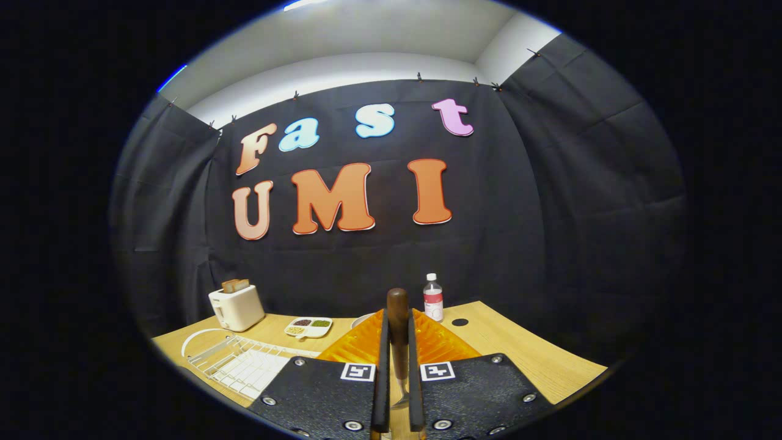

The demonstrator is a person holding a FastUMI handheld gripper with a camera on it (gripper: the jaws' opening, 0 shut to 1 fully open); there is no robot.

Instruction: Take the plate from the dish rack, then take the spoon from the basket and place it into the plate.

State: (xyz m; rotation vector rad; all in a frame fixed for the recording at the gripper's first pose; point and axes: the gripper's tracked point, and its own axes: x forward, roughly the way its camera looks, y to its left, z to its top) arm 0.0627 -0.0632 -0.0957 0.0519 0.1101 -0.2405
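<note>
My gripper (398, 391), at the bottom centre of the frame, is pinching the wood-handled metal spoon (398, 333), handle up, both fingers pressed on its neck. So I judge the spoon is already taken; setting it in the plate remains. The white wire dish rack (235, 363) at lower left looks empty. A pale rim (365, 318) behind the ribbed orange basket (357, 345) may be the plate; I cannot tell. The spoon's bowl is mostly hidden.

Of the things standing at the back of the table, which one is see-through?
The bottle, just beyond the tongs that grip the spoon; the toaster is opaque.
</note>
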